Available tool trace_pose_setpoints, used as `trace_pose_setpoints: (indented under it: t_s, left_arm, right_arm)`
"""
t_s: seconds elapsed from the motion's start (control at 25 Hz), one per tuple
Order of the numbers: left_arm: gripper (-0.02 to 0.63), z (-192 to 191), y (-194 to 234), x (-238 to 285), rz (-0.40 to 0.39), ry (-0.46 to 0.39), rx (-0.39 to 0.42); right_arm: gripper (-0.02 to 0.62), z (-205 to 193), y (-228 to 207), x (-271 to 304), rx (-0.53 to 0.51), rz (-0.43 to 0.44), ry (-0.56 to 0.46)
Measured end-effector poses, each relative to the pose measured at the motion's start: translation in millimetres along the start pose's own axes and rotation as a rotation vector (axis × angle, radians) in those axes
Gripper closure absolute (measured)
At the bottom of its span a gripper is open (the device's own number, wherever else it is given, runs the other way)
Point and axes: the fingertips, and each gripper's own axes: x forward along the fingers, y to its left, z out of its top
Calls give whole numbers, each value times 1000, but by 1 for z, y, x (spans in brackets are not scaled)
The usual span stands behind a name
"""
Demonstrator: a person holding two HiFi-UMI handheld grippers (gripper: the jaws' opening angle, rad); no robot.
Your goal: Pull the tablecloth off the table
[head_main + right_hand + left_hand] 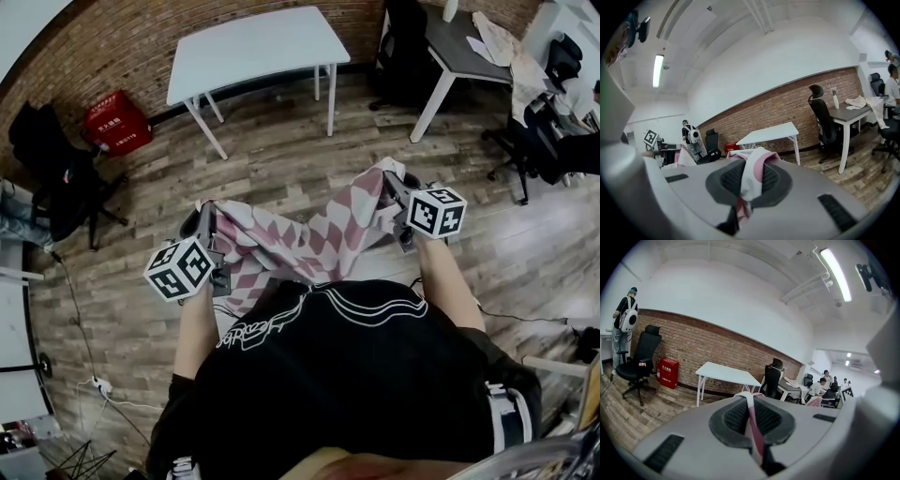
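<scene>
Wood-floored office, white surface [253, 47] at 12 o'clock. Checked tablecloth [300, 239] is slung between left claw [207, 220] and right claw [389, 187], each clenched on an edge. Removal looks nearly complete; next, likely carry it clear.

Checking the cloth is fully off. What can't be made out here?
- Head view: lower end of the tablecloth, and whatever lies beneath it, hidden by the person's torso.
- Gripper views: cloth past the jaws, hidden by the left gripper and right gripper themselves.
- Left gripper view: distant seated people, too small.
</scene>
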Motion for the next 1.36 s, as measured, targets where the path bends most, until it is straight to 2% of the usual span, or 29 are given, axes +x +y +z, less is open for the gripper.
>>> trace_pose_setpoints:
  t_s: [0.28,0.48,1.36]
  left_arm:
    - [601,1,-11,0,-22,-13,3]
    - [601,1,-11,-2,-28,-11,-13]
    - [601,-14,-27,11,-63,28,11]
  right_arm:
    - [596,10,-1,-9,3,10,-30]
    - [597,10,-3,-20,16,-11,-38]
    - [596,-1,-16,-44,49,-64,-75]
